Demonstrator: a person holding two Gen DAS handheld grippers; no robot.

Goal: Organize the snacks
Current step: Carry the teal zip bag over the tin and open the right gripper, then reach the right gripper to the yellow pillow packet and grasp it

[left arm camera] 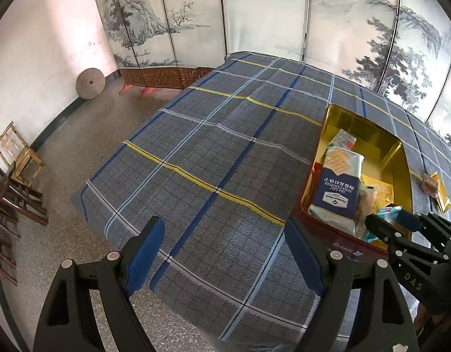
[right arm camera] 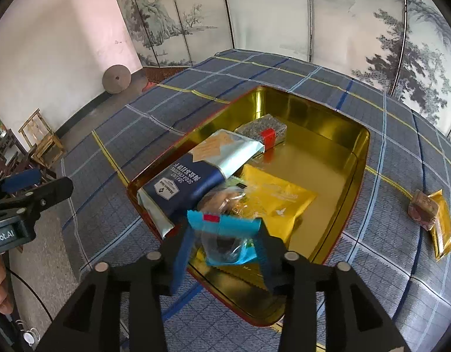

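Observation:
A gold-lined tin point(right arm camera: 328, 111) with red outer walls sits on the plaid tablecloth; it also shows in the left wrist view point(left arm camera: 398, 158). Inside lie a navy cracker pack point(right arm camera: 190, 182), a yellow pouch point(right arm camera: 281, 199), a grey speckled pack point(right arm camera: 263, 126) and a clear-wrapped pastry point(right arm camera: 222, 199). My right gripper point(right arm camera: 225, 246) is shut on a blue-and-clear snack packet point(right arm camera: 225, 234) above the tin's near end. My left gripper point(left arm camera: 222, 249) is open and empty over the cloth, left of the tin. A wrapped pastry on a yellow pouch point(right arm camera: 430, 214) lies on the cloth right of the tin.
The tablecloth point(left arm camera: 210, 146) covers the table. A folding painted screen point(left arm camera: 254, 14) stands behind it. Wooden chairs point(left arm camera: 17, 158) and a round stone disc point(left arm camera: 90, 83) stand by the left wall on the floor.

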